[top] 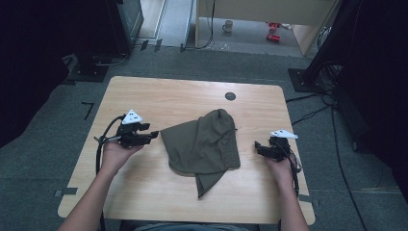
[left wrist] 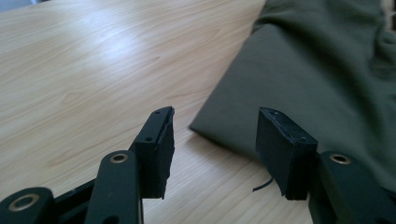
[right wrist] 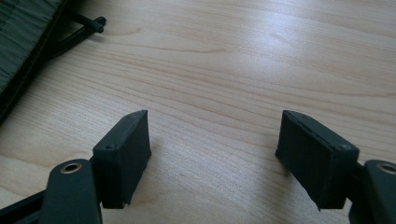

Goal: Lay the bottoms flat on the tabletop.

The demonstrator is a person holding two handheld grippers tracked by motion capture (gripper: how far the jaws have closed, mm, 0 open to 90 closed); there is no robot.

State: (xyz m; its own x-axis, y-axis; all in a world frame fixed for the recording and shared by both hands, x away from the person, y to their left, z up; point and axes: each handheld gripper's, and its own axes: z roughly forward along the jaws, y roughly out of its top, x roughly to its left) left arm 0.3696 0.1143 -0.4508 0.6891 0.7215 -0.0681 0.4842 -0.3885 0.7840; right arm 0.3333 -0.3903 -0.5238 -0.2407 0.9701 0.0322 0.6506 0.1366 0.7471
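A dark olive-green garment (top: pixel 204 142) lies crumpled and partly folded in the middle of the wooden table (top: pixel 159 96). My left gripper (top: pixel 155 134) rests just left of it, jaws open and empty. In the left gripper view the garment's corner (left wrist: pixel 299 70) lies just beyond the open left gripper (left wrist: pixel 215 140). My right gripper (top: pixel 257 146) sits to the right of the cloth, a short gap away, open with nothing between its jaws. The right gripper view has the open right gripper (right wrist: pixel 212 144) over bare wood, with a ribbed hem (right wrist: pixel 21 37) and a dark drawstring (right wrist: pixel 79 30) at upper left.
A small round dark grommet (top: pixel 230 96) is set in the table near its far edge. Around the table is grey carpet with black stands (top: pixel 308 72) and cables (top: pixel 337 139). A mug (top: pixel 227 26) and red items (top: pixel 273 36) lie on the floor far back.
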